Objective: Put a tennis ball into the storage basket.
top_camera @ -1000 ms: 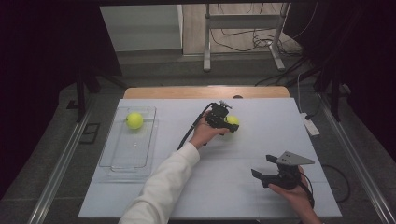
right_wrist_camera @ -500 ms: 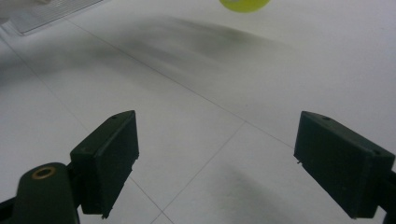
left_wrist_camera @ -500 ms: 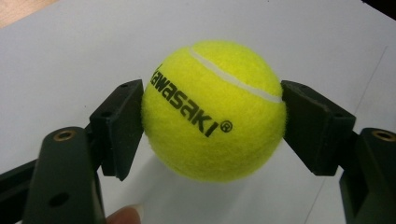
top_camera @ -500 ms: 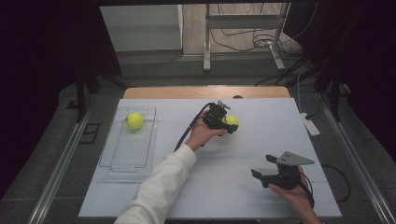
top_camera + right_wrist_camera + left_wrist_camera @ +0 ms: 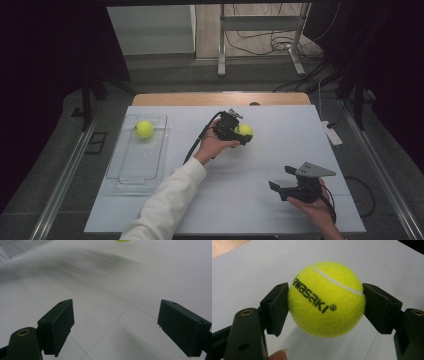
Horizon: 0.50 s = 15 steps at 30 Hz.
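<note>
A yellow tennis ball (image 5: 327, 300) printed "Kawasaki" sits squeezed between both black pads of my left gripper (image 5: 325, 307), held just above the white table top (image 5: 240, 200). In the high view the left gripper (image 5: 243, 134) and this ball (image 5: 244, 130) are at the table's middle, toward the back. A second tennis ball (image 5: 144, 129) lies at the far end of a clear plastic tray (image 5: 131, 165) on the left. My right gripper (image 5: 281, 178) rests near the front right, pointing left. Its jaws (image 5: 115, 325) stand wide apart with nothing but bare table between them.
A white power strip (image 5: 331, 134) lies at the table's right edge. A wooden strip (image 5: 220, 98) runs along the back edge, with a metal stand (image 5: 220, 55) and cables on the floor behind. The left gripper's cable (image 5: 197, 142) trails toward the sleeve.
The left hand has shifted slightly left and lifted a little, with the ball still in its jaws. The right gripper has stayed put.
</note>
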Tool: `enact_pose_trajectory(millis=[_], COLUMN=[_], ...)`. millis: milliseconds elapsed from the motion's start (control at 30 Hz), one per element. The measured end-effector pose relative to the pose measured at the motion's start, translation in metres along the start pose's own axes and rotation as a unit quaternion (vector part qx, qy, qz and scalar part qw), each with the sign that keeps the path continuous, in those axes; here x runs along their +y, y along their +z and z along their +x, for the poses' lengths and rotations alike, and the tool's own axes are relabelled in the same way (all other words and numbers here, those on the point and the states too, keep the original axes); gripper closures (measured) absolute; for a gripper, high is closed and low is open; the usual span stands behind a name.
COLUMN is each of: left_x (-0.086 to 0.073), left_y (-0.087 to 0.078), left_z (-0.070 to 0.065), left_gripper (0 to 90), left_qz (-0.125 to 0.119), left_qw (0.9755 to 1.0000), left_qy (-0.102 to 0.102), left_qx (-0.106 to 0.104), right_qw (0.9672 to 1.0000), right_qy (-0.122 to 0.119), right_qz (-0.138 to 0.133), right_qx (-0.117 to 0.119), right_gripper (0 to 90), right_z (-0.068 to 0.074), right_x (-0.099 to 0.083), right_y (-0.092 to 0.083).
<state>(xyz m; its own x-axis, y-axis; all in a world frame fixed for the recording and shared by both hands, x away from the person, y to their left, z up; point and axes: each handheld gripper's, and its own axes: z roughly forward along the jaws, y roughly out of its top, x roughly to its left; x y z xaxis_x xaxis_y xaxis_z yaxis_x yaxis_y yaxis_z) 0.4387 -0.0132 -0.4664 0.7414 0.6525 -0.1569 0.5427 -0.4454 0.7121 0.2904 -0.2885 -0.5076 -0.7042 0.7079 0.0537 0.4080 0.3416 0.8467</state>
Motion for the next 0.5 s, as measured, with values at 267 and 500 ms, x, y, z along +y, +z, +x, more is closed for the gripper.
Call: enact_pose_trajectory(millis=[267,500], left_x=[-0.001,-0.0011], left_y=[-0.0052,-0.0104], left_z=[-0.0008,-0.0018], left_gripper=[26.8,26.8], left_qz=[-0.007,-0.008], left_qw=[1.0,1.0], left_qy=[-0.002,0.002], left_qx=[0.001,0.0], right_qw=[1.0,1.0], right_qy=[0.001,0.001], right_qz=[0.0,0.0], right_qx=[-0.001,-0.001], right_gripper=[14.3,14.4], right_z=[-0.0001,-0.0003], right_x=[-0.0001,-0.0002], right_y=[0.0001,0.0])
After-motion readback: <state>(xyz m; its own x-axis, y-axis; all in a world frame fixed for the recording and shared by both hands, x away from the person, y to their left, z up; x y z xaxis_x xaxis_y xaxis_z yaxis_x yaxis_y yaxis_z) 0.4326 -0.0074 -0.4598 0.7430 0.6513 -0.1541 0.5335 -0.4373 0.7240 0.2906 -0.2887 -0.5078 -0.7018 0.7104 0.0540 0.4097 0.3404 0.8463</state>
